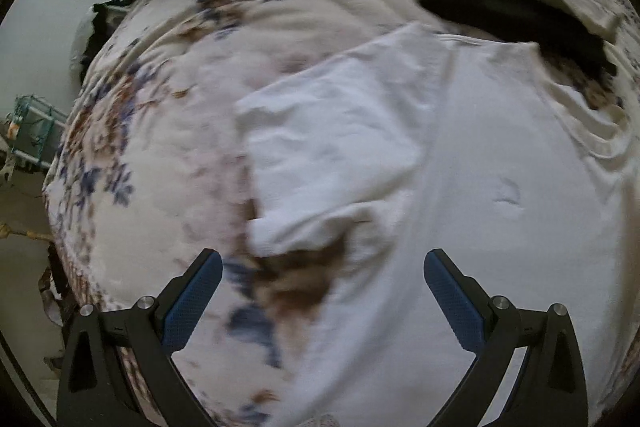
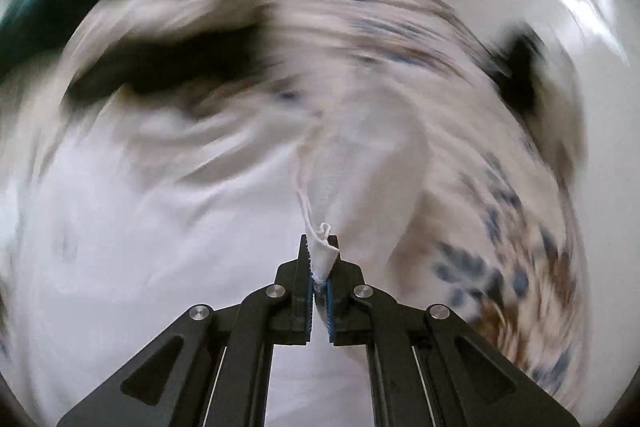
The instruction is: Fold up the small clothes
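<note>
A hem of the white shirt (image 2: 344, 183) is being pinched by the right tool (image 2: 320, 259) for folding; the left tool (image 1: 322, 263) is being held wide at 6 o'clock.

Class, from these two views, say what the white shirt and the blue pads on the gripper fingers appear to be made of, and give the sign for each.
White shirt: probably a soft matte cotton knit; it creases, and fine ribbing shows where the right hand-held gripper pinches it. Blue pads: likely rubber or soft plastic, judging by their dotted grip texture and dull finish.
</note>
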The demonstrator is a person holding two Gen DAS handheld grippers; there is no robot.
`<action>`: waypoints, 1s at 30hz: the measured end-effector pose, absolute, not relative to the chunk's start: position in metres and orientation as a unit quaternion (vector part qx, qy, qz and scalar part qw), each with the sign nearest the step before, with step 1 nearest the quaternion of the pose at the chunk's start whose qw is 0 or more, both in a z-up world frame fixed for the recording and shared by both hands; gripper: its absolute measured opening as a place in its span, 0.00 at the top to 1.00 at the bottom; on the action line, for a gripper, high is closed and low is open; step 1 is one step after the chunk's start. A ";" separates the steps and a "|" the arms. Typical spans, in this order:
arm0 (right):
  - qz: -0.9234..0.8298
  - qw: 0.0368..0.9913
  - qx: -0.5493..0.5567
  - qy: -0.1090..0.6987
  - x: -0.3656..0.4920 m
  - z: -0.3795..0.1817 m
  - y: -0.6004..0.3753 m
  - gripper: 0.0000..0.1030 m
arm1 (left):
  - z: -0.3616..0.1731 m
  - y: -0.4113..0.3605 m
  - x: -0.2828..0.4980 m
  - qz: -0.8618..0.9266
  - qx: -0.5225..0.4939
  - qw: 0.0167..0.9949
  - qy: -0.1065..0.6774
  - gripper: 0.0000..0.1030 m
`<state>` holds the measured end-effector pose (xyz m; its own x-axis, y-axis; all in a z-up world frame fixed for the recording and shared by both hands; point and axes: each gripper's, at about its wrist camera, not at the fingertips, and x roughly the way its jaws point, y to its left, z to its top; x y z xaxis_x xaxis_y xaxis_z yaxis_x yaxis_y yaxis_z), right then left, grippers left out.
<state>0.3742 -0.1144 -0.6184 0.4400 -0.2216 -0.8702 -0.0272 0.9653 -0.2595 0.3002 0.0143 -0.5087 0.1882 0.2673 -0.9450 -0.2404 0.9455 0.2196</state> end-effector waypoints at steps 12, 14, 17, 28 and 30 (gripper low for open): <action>0.022 0.764 -0.042 0.644 0.302 -0.642 -0.070 0.46 | -0.538 0.112 0.259 0.170 -0.159 0.720 0.654 0.00; 0.000 0.758 -0.013 0.652 0.295 -0.636 -0.086 0.46 | -0.548 0.124 0.262 0.157 -0.220 0.709 0.651 0.00; -0.043 0.747 0.024 0.664 0.300 -0.636 -0.118 0.46 | -0.568 0.143 0.267 0.141 -0.350 0.673 0.636 0.01; -0.133 0.728 0.116 0.662 0.311 -0.651 -0.184 0.46 | -0.576 0.137 0.315 0.131 -0.465 0.691 0.538 0.94; -0.138 0.731 0.115 0.658 0.313 -0.649 -0.192 0.46 | -0.556 0.121 0.327 0.118 -0.399 0.738 0.532 0.94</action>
<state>0.3126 -0.1917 -0.6492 0.0949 -0.0510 -0.9942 0.3537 0.9353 -0.0142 0.3271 0.1209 -0.5559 0.4066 -0.2501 -0.8787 -0.5982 0.6541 -0.4630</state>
